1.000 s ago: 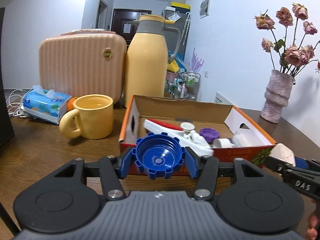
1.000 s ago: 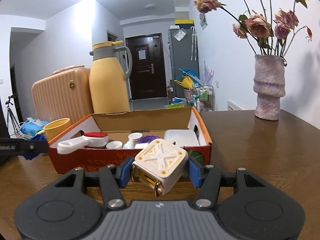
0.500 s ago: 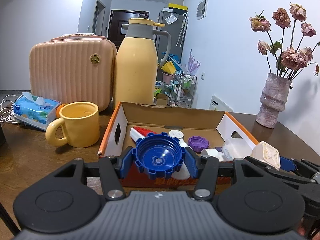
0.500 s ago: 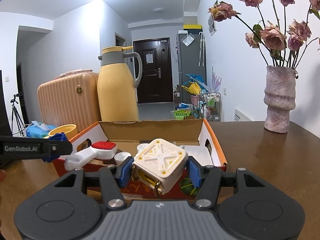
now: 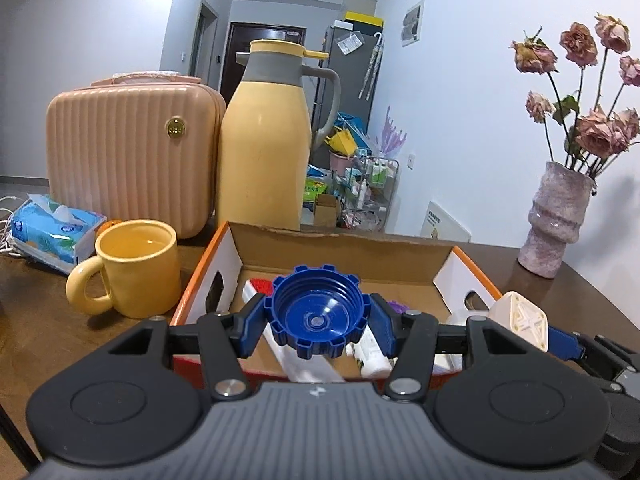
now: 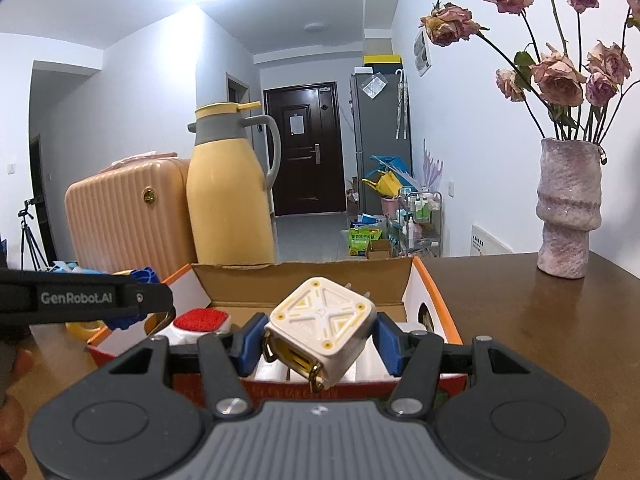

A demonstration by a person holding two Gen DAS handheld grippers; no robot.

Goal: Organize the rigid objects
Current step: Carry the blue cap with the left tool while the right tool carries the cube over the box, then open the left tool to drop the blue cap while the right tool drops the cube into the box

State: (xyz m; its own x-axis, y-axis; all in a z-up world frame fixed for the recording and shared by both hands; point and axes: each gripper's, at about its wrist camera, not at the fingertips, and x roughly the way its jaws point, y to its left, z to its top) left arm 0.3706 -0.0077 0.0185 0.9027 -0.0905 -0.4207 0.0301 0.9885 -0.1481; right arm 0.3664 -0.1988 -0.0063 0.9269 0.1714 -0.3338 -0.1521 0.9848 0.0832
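My left gripper (image 5: 318, 322) is shut on a blue ridged bottle cap (image 5: 319, 312), held over the near edge of an orange-rimmed cardboard box (image 5: 340, 246). My right gripper (image 6: 320, 342) is shut on a white cube with yellow trim (image 6: 322, 326), also over the near edge of the same cardboard box (image 6: 304, 284). Inside the box lie a white brush with a red pad (image 6: 198, 320), white bottles and a purple cap (image 5: 396, 305), mostly hidden behind the grippers. The cube (image 5: 522, 320) and the right gripper show at the right of the left wrist view.
On the wooden table (image 6: 540, 320) stand a yellow mug (image 5: 136, 266), a yellow jug (image 5: 266, 140), a peach case (image 5: 128, 156), a tissue pack (image 5: 52, 230) and a pink vase (image 6: 568, 208) with dried roses at the right. A hand (image 6: 12, 420) shows at lower left.
Both grippers have risen and moved forward over the box's near edge, each keeping hold of its object. The box interior now lies below and behind the held cap and cube.
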